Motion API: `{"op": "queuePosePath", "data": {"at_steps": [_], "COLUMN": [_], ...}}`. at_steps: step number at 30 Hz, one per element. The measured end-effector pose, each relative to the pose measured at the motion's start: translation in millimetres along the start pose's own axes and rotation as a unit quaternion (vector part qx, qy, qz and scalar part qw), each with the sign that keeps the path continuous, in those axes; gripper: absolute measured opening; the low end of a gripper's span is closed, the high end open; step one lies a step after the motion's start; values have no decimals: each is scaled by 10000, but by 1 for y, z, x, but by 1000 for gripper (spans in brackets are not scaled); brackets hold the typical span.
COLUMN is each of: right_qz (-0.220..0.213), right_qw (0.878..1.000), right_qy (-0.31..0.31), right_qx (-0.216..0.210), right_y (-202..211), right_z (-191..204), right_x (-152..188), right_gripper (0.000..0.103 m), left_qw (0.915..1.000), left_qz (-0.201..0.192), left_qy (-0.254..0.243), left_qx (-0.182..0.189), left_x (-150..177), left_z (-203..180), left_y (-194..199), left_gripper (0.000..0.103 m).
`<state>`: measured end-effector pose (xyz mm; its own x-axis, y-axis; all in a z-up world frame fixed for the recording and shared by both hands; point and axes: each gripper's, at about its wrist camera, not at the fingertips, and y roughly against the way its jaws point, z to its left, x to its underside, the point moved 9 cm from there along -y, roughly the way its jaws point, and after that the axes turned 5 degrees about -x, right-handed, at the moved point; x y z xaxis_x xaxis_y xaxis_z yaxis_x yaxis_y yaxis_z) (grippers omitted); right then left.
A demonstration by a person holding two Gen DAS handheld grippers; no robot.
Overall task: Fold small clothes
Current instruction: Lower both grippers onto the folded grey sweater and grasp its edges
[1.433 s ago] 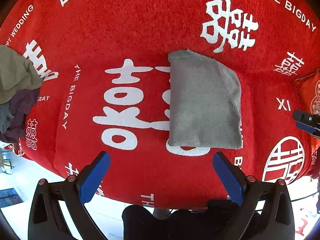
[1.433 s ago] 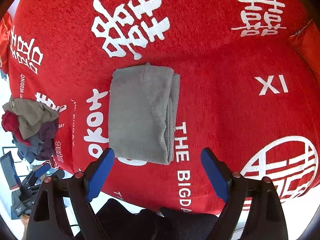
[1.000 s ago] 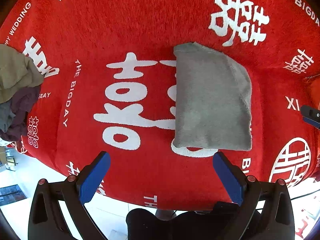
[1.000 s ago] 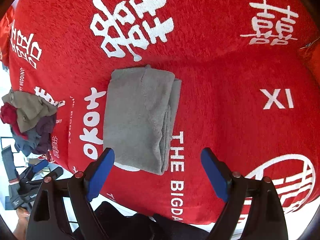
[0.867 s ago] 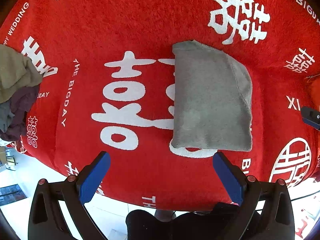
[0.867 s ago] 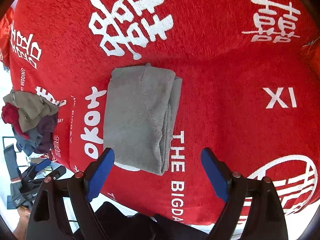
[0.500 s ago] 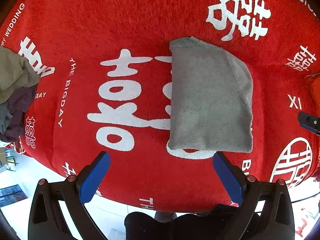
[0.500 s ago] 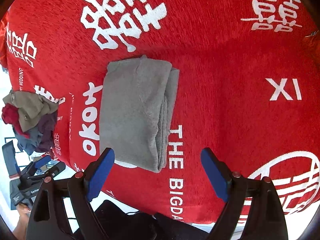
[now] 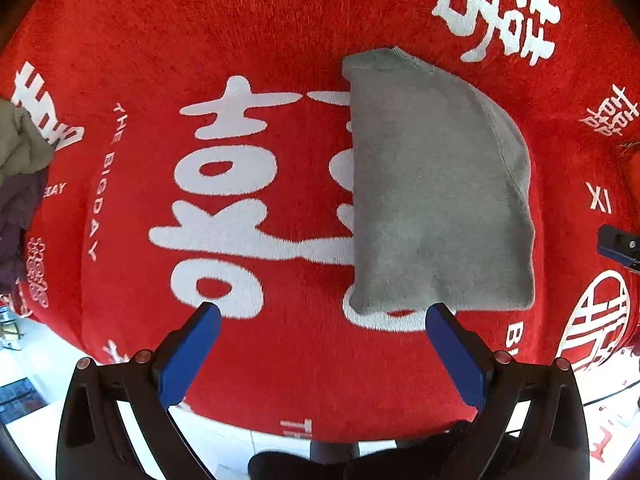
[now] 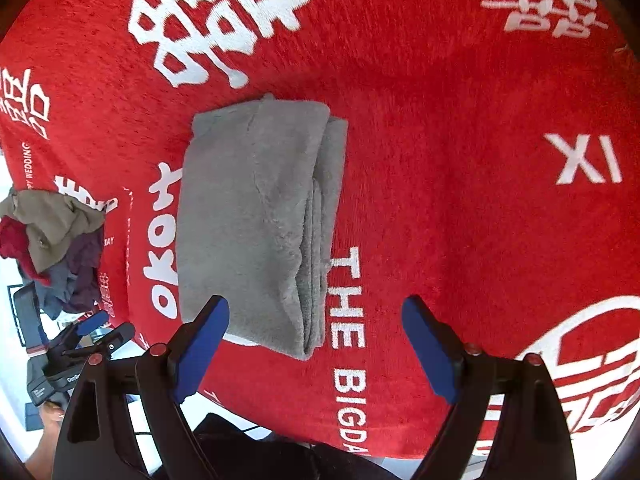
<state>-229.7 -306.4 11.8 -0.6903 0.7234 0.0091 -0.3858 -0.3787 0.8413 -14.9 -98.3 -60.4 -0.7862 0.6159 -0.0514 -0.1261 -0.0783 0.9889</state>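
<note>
A grey garment [image 9: 436, 192] lies folded into a thick rectangle on the red tablecloth [image 9: 248, 40]; it also shows in the right wrist view [image 10: 256, 216], with its stacked layers along its right edge. My left gripper [image 9: 320, 320] is open and empty, just in front of the garment's near edge. My right gripper [image 10: 316, 312] is open and empty, over the garment's near right corner. Neither touches the cloth.
A pile of unfolded clothes [image 10: 52, 240] in olive, red and purple lies at the table's left edge, also in the left wrist view [image 9: 20, 168]. The near table edge [image 9: 304, 436] drops to a white floor. The other gripper's tip [image 9: 620, 240] shows at right.
Both grippers have drifted slightly closer to the table, so the garment looks larger and nearer. The garment itself has not moved. Both grippers stay open.
</note>
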Motion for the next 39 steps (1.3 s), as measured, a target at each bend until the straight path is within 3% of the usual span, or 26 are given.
{"op": "queuePosePath", "data": {"at_steps": [6,14,22,33,39], "right_qz": [-34,-171,27,278,298], "right_qw": [9997,9928,9802,9698,9627], "right_qy": [-58,-204,-388,-561,-48], "right_qx": [-218,-1164,-1940,-2358,-2689], "right_y": [-24,-58,-85,-107,-112], "right_z": [0,4,-6,-20,10], "right_x": [-12,-40,-56,-73,-89], "right_gripper": [90,90,90,90,91], "left_qw": [9987,9893,9676,9626,9700], "left_qz": [-276,-400,-217,-144,-110], "left_qy": [-118,-196,-391,-687,-834], "left_qx": [421,1388,2485,2616,2281], "left_x": [-14,-36,-41,-67,-75], "left_z": [-1,-18,-45,-82,-96], "left_y": [-14,-54,-77,-95,-107], "left_gripper": [103,103,103,103,103]}}
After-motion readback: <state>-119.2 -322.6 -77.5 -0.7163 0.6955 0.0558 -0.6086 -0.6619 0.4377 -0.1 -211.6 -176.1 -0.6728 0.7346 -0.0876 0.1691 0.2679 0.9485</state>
